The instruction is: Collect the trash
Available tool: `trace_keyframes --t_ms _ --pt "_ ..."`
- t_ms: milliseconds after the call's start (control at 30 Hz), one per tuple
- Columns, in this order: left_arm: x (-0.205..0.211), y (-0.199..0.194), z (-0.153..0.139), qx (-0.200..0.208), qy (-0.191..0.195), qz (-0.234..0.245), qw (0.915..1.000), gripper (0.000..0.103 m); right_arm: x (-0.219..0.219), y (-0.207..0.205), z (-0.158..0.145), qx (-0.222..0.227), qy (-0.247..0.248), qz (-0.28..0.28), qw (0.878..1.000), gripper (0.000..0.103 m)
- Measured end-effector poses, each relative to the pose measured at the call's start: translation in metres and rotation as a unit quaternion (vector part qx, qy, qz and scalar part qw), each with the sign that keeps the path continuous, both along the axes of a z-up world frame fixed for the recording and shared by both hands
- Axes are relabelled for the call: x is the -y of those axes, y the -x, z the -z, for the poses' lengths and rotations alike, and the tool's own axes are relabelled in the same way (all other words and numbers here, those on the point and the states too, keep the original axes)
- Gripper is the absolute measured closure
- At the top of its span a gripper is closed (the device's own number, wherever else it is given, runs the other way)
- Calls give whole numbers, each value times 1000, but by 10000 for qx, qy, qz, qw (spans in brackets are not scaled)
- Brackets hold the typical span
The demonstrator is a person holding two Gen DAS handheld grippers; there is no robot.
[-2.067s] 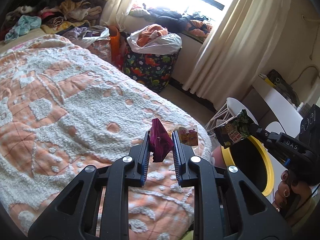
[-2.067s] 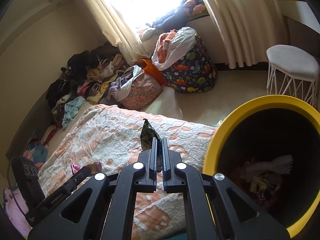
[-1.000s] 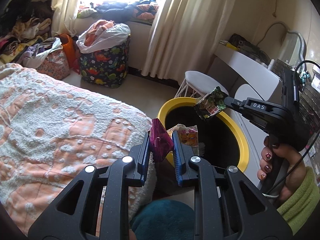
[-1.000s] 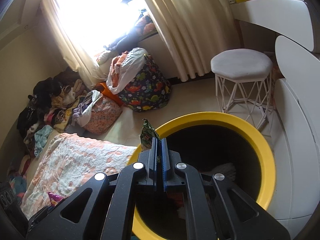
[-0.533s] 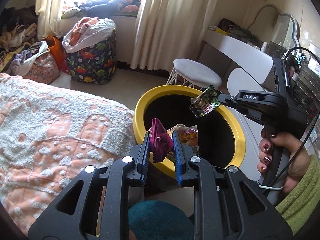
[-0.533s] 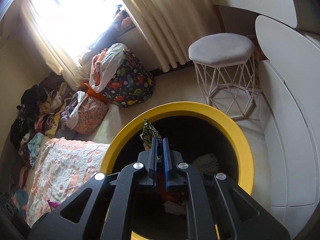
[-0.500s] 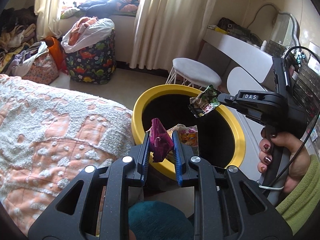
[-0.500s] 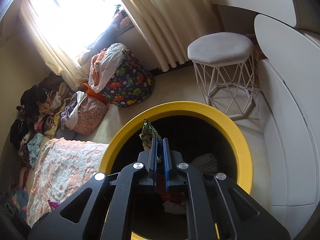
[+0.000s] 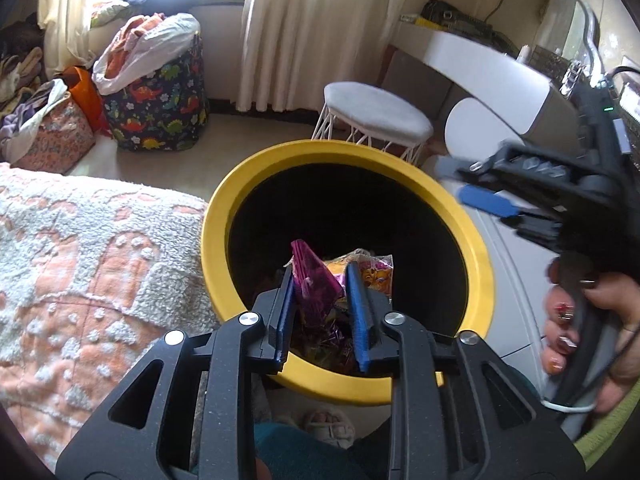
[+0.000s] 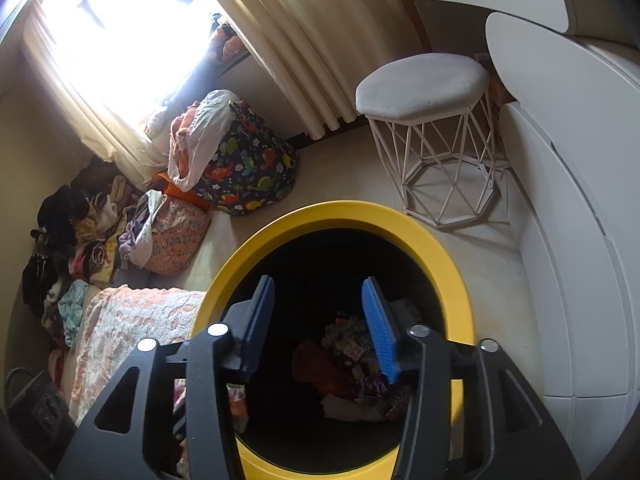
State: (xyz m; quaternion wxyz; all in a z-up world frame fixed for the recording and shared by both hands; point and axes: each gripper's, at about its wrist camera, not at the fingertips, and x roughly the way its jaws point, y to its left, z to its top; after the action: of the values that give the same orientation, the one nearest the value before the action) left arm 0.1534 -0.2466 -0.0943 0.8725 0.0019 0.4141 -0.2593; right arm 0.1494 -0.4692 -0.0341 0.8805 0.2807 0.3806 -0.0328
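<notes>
**Both grippers over the yellow bin; right one empty**

- Left gripper (image 9: 320, 280): pointing down over the near rim of the yellow bin (image 9: 476, 248). Its jaws have just been opening a little. A magenta wrapper (image 9: 310, 276) sits between them, leaning against the left pad; the right pad looks clear of it, though I cannot tell for certain. A yellow-pink snack packet (image 9: 370, 270) shows just past the right pad, at 1 o'clock from the wrapper; whether it is gripped is unclear.
- Right gripper (image 10: 320, 320): jaws have just been opening and stand well apart, nothing between them. Seen from the left wrist, it is blurred at 3 o'clock of the bin, held by a hand (image 9: 580, 320) with painted nails and a green sleeve.
- Bin interior, right wrist view: a heap of trash (image 10: 352, 352) lies on the bottom, mixed wrappers, below the open jaws.
- Surroundings: bed (image 9: 80, 260) with orange-white blanket touching the bin at 9 o'clock; white stool (image 10: 424, 84) on the floor at 1 o'clock of the bin; dinosaur-print hamper (image 10: 244, 172) at 11 o'clock near the curtains.
</notes>
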Motion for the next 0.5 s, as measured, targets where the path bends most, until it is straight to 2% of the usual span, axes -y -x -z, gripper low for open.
trace_keyframes --t_ms 33,100,167,233,333,433,500 --pt "1 -2 2 -25 -27 -1 10000 69 2 2 -3 23 18 17 10000 54" --pt "3 -3 3 -42 -44 10 10000 59 3 7 -9 70 54 23 10000 51" --pt "2 -2 3 7 -97 -26 9999 54 2 13 -15 129 90 45 9999 45" --pt "0 -1 1 46 -128 -91 9999 40 0 20 -20 221 117 99 9996 39" --pt "-11 1 -2 105 -122 -217 9996 26 -9 30 -30 388 278 45 9989 29" --pt "-26 4 -7 176 -122 -365 9991 15 -22 42 -40 646 431 -43 9970 19" --pt "-38 7 -11 252 -99 -485 9985 13 -30 48 -44 800 500 -154 9954 16"
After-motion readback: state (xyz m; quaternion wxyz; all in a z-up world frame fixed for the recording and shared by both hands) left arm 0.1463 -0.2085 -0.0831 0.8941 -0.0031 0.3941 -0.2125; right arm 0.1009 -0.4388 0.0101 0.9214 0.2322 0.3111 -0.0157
